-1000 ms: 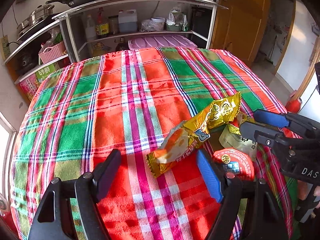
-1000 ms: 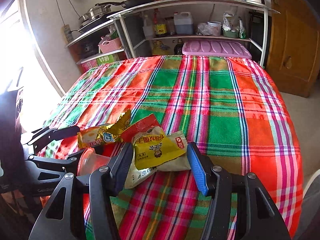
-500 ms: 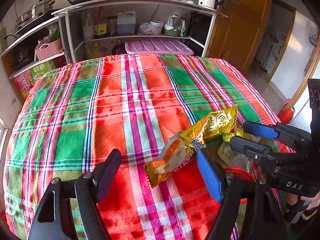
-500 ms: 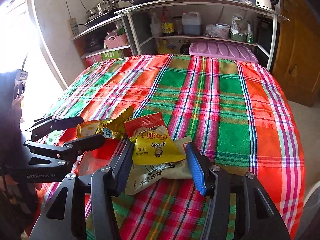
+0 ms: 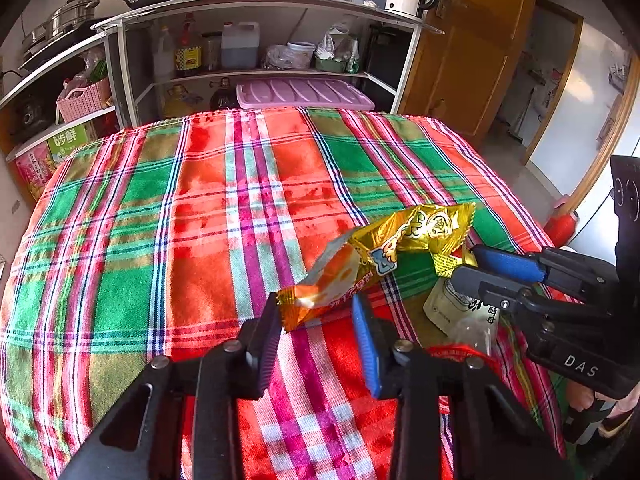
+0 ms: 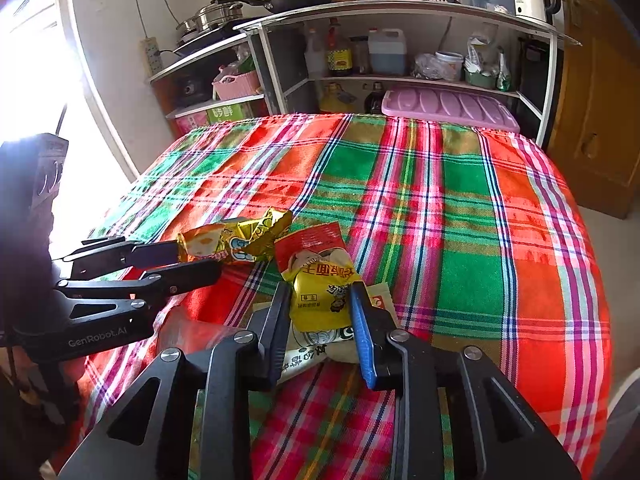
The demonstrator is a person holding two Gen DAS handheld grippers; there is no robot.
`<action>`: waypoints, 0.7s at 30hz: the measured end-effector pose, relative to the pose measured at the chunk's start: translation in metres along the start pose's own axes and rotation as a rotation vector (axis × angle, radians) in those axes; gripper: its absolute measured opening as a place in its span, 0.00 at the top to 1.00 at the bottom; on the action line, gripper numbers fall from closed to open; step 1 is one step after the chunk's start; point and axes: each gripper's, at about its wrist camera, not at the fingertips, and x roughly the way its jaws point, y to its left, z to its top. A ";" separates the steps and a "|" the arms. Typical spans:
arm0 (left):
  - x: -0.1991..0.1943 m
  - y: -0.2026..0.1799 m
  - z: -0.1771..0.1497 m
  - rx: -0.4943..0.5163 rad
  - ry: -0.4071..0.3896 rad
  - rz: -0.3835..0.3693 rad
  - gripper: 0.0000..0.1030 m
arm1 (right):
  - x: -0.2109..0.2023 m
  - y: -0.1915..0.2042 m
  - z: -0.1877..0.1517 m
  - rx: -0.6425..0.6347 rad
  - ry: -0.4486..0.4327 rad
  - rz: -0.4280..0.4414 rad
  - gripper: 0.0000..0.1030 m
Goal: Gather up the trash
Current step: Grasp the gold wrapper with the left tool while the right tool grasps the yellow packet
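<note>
Worktop [image 5: 168, 216] under plaid cloth; trash heaped at its near edge. Left gripper [image 5: 318, 308]: fingers have just been closing, now narrowed on the near tip of the gold wrapper [image 5: 384, 248], which lies tilted, far end raised over the pile. Right gripper [image 6: 320, 304]: fingers have also just been closing, now pinched on the yellow packet [image 6: 320, 300], pads against both sides. Red packet [image 6: 310, 242] lies just behind the yellow one, a pale sachet [image 6: 308, 346] beneath it. Both grippers sit side by side, near each other. Shelf [image 6: 400, 12] with pans stands beyond the far edge.
</note>
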 end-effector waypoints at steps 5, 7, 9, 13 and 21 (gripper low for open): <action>0.000 0.003 0.000 -0.008 -0.004 -0.005 0.82 | -0.001 0.000 0.000 -0.002 -0.003 -0.003 0.73; -0.001 0.004 0.000 -0.015 -0.008 -0.004 0.84 | -0.001 0.000 0.000 0.001 -0.006 -0.001 0.74; -0.001 0.005 -0.001 -0.025 -0.009 -0.006 0.85 | -0.002 -0.001 0.000 0.006 -0.010 0.000 0.74; -0.002 0.006 -0.002 -0.030 -0.007 -0.010 0.86 | -0.003 -0.002 0.000 0.014 -0.014 -0.003 0.75; -0.011 0.007 0.001 -0.023 -0.040 -0.003 0.33 | -0.006 -0.007 -0.001 0.027 -0.022 0.004 0.76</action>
